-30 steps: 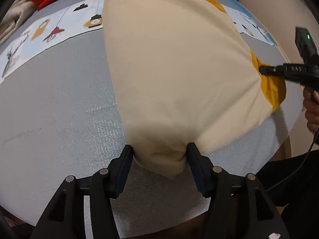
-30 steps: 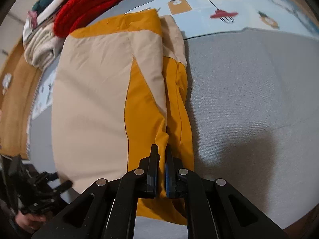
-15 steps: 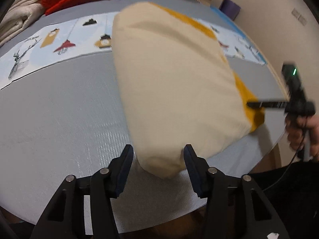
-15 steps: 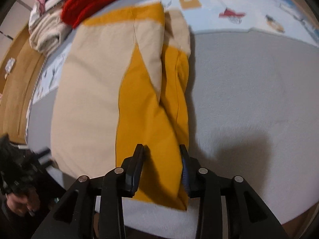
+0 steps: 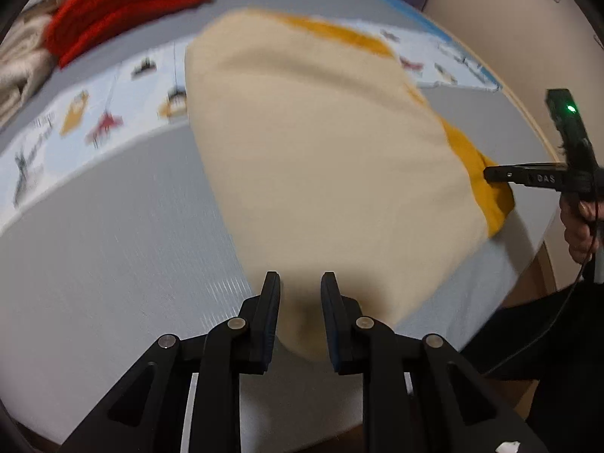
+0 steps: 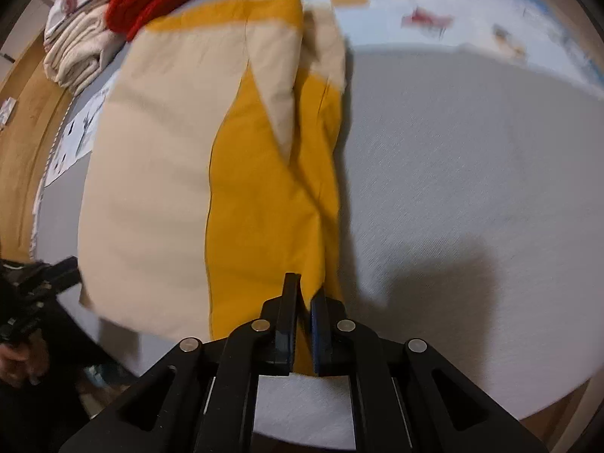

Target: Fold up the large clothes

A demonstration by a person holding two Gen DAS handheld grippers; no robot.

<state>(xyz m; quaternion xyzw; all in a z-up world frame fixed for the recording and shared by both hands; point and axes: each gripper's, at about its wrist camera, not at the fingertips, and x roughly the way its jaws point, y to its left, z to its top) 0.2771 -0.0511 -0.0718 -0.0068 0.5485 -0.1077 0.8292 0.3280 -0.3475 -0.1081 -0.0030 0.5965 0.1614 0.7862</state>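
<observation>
A large cream and mustard-yellow garment [image 5: 324,158] lies folded lengthwise on the grey bed surface [image 5: 113,234]. My left gripper [image 5: 301,283] is closed on the garment's cream near corner. My right gripper [image 6: 305,294] is shut on the garment's yellow near corner [image 6: 264,207]. The right gripper also shows in the left wrist view [image 5: 528,177] at the garment's yellow edge. The left gripper shows at the left edge of the right wrist view [image 6: 45,275].
A red knitted item [image 5: 124,3] and a stack of folded beige clothes [image 6: 79,53] lie at the far end of the bed. A light blue printed sheet [image 5: 94,120] runs across beyond the garment. The bed's near edge is just below both grippers.
Both grippers were open around the garment's near corners half a second ago and have closed on them. Both views are slightly blurred from motion.
</observation>
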